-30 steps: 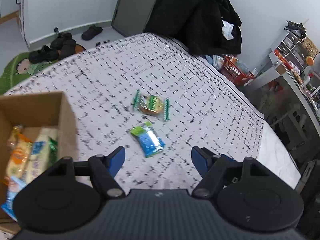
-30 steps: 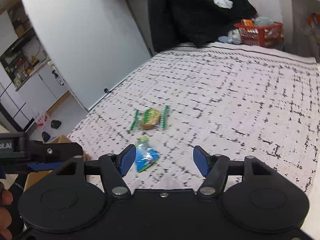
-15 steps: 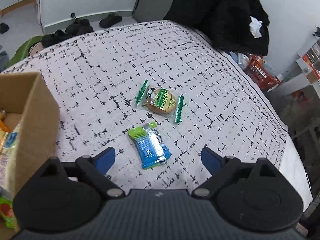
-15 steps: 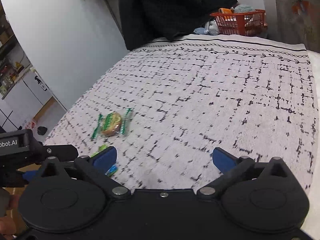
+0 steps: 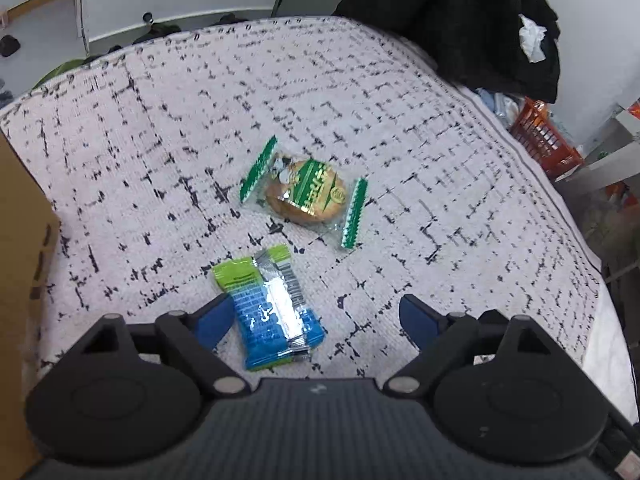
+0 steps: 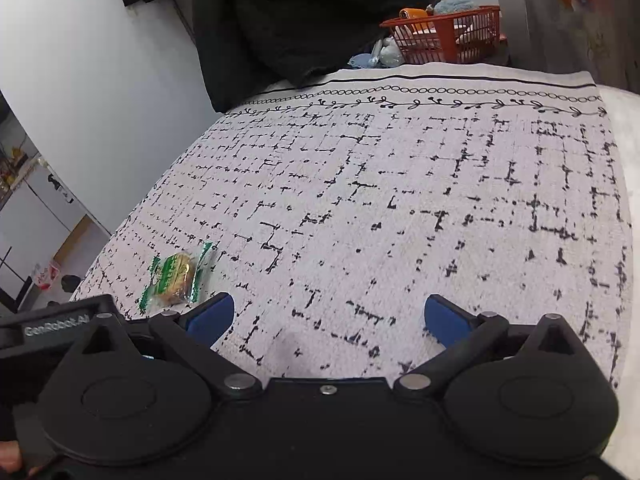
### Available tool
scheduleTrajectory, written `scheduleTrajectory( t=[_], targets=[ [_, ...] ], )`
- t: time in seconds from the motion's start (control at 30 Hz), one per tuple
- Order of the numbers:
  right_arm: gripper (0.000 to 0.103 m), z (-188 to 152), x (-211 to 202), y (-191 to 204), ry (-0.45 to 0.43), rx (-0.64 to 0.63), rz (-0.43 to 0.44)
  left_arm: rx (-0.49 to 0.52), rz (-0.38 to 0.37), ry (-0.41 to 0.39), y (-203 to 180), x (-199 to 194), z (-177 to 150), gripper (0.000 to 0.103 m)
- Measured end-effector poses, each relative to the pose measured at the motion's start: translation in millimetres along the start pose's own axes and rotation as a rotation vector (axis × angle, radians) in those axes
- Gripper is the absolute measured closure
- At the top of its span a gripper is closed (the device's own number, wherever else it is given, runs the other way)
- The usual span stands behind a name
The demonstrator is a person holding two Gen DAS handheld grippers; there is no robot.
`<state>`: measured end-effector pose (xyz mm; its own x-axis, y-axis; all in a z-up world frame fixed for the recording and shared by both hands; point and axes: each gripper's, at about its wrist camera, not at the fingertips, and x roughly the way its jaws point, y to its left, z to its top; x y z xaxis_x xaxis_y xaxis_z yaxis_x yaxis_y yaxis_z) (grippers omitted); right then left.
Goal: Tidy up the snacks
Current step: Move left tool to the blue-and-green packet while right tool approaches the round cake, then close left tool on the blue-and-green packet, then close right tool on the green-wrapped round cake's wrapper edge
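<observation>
Snacks: two loose ones on the blanket [image 5: 400, 112], a blue-and-green packet [image 5: 268, 304] and a clear green-trimmed bun wrapper [image 5: 304, 192]

Box: one cardboard box [image 5: 20, 280], left edge of the bed, only its outer wall shows

Left gripper: the left gripper [image 5: 316, 322] has its jaws spread wide, empty, blue packet lying between them and close to the left finger; bun wrapper just beyond, toward the middle

Right gripper: the right gripper [image 6: 328, 320] is wide too, holding nothing, over bare blanket with the bun wrapper off to its left

Changed: left one has dropped in closer, so the packet went from ahead of the fingers to between them; box contents slid out of view; right one swung further right

Room: white blanket with black dash grid, black clothes pile [image 6: 304, 20] at the far edge, one orange basket [image 6: 448, 36] behind it
</observation>
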<state>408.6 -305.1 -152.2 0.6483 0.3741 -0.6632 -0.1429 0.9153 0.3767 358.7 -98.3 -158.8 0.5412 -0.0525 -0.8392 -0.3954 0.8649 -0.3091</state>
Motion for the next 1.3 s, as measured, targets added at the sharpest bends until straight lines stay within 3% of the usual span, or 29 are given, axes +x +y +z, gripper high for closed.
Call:
scheduleTrajectory(
  t=[0.17,0.27,0.37,0.53,0.97,1.3],
  targets=[
    [0.0,0,4,3,-0.006,-0.012,0.007,0.016,0.049,-0.005,-7,13,-4,0.018],
    [0.0,0,5,5,-0.007,-0.016,0.012,0.063,0.121,-0.012,-16,19,-5,0.027],
    [0.0,-1,6,8,-0.006,-0.02,0.015,0.072,0.159,-0.037,-16,17,-3,0.059],
    [0.0,-4,10,21,0.007,-0.058,0.034,0.044,0.085,-0.067,1,9,2,0.076],
    [0.005,-8,31,60,0.02,-0.19,0.086,-0.031,0.104,-0.163,36,-30,25,0.077],
    [0.009,-13,65,100,0.01,-0.357,0.125,-0.054,0.115,-0.169,59,-37,33,0.077]
  ],
)
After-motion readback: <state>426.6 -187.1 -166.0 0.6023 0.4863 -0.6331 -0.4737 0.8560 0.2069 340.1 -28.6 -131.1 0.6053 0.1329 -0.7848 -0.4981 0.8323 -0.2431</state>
